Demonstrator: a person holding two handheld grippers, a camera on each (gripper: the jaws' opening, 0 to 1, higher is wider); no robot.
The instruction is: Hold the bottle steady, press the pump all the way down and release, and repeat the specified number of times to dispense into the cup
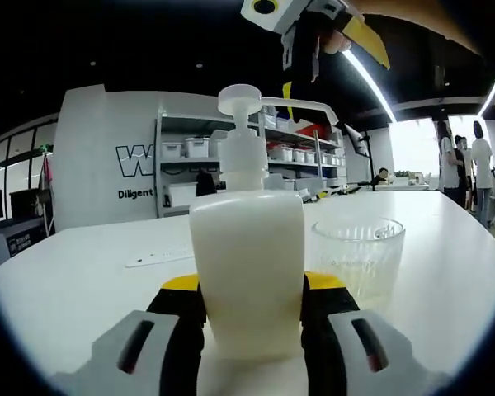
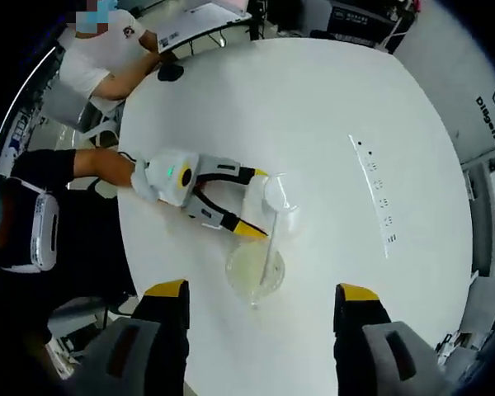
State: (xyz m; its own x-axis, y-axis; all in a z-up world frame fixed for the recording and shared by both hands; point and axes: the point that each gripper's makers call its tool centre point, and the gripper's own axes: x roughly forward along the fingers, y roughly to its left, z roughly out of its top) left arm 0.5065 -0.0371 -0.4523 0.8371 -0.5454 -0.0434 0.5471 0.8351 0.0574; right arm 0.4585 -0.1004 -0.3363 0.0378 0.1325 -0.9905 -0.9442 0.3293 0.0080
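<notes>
While right gripper (image 2: pixel 262 301) hovers, bottle (image 1: pixel 246 256) between left fingers (image 1: pixel 181 318).

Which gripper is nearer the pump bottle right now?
Left. The left gripper clamps the pump bottle between its jaws, beside the cup; the right gripper hangs open above the pump head.

Open-plan office or lab, big white table (image 1: pixel 74 272); shelving (image 1: pixel 280 157) stacked with storage bins, lettered white wall (image 1: pixel 107 157); people (image 1: pixel 466 169) standing by bright windows
</notes>
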